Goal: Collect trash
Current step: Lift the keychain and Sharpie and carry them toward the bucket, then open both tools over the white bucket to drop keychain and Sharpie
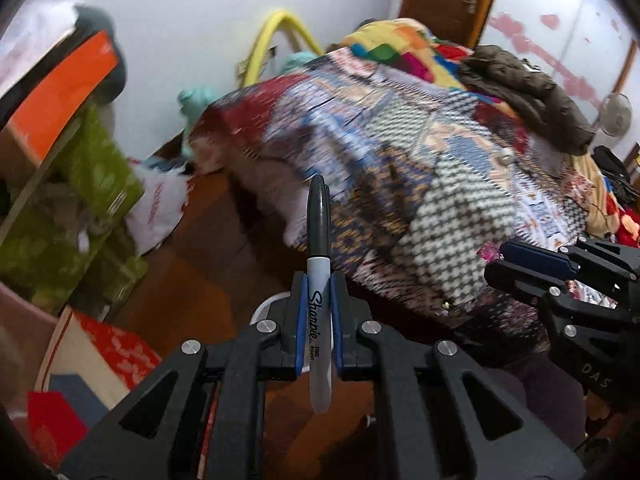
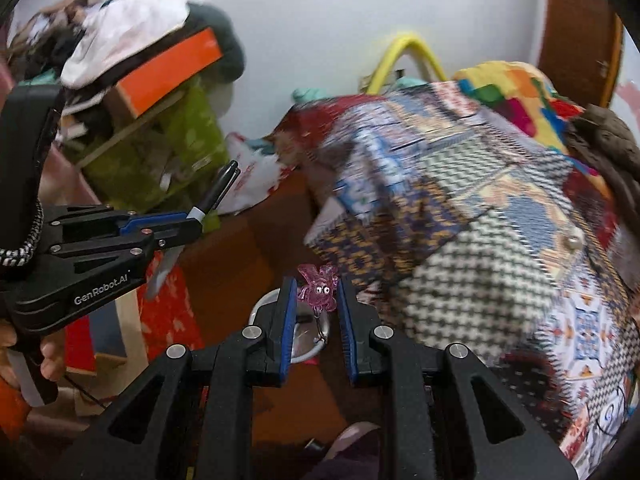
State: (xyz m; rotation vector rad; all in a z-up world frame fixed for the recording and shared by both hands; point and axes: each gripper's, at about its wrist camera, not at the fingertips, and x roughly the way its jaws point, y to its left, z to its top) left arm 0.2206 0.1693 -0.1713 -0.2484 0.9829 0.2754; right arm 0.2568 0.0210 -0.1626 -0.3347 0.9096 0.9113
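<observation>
Black marker [image 1: 319,280] pinched upright in the left hand-held gripper [image 1: 319,322], cap pointing away. Right hand-held gripper [image 2: 317,312] clamps a pink plastic charm [image 2: 318,288] at its fingertips, both above the wooden floor [image 1: 208,248] beside the quilt-covered bed [image 1: 400,152].

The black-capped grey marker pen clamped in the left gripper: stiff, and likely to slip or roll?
The black-capped grey marker pen looks rigid, standing straight between the left gripper's blue pads. Its smooth round barrel could slide lengthwise in that narrow grip, and would probably roll if set on the wooden floor.
</observation>
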